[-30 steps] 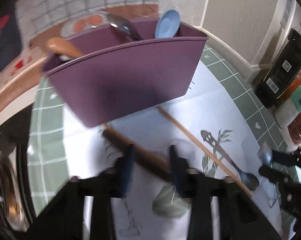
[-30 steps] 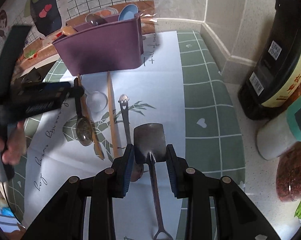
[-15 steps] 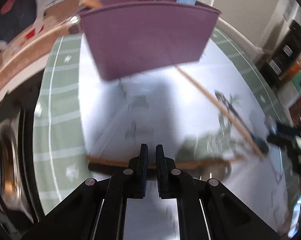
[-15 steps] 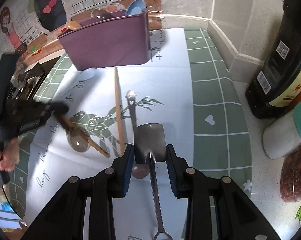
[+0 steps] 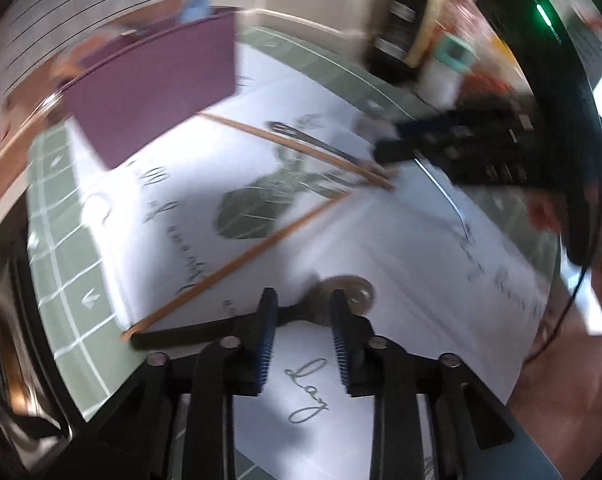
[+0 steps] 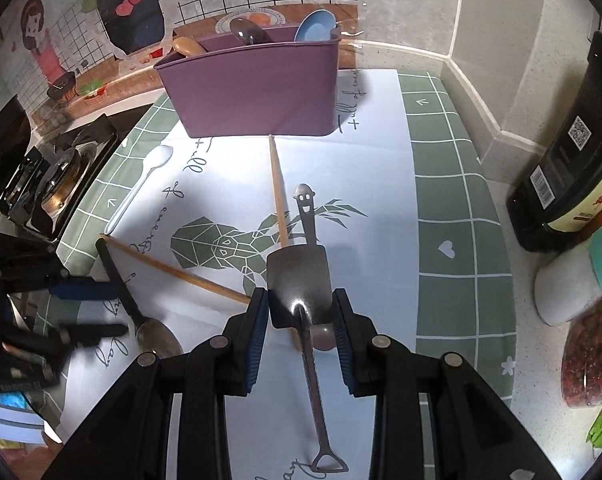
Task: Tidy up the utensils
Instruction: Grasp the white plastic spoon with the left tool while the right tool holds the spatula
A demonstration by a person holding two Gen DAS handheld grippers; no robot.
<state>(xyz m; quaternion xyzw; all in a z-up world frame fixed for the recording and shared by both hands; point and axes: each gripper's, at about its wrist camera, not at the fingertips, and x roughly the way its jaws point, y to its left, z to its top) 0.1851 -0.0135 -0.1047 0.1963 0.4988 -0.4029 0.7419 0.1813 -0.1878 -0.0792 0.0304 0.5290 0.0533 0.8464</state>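
Observation:
My right gripper (image 6: 299,320) is shut on the blade of a small metal spatula (image 6: 297,280), whose handle runs back under it. My left gripper (image 5: 304,320) hovers low over the white mat (image 6: 373,184) with its jaws opening. The neck of a dark-handled spoon (image 5: 349,290) lies between its fingers, untouched by the pads. In the right wrist view that spoon (image 6: 157,338) lies by the left gripper (image 6: 101,310). Two chopsticks (image 6: 279,192) and a smiley-handled spoon (image 6: 307,212) lie mid-mat. The purple holder (image 6: 257,88) stands behind with three spoons in it.
A white plastic spoon (image 6: 141,184) lies at the mat's left edge near the stove (image 6: 57,184). A dark bottle (image 6: 573,152), a white jar with a teal lid (image 6: 577,280) and a jar of red flakes (image 6: 593,360) crowd the right side by the wall.
The left gripper closed on the dark spoon, swung it away from the holder to the mat's near left, and has now opened. One chopstick swung aside too. The right gripper kept still.

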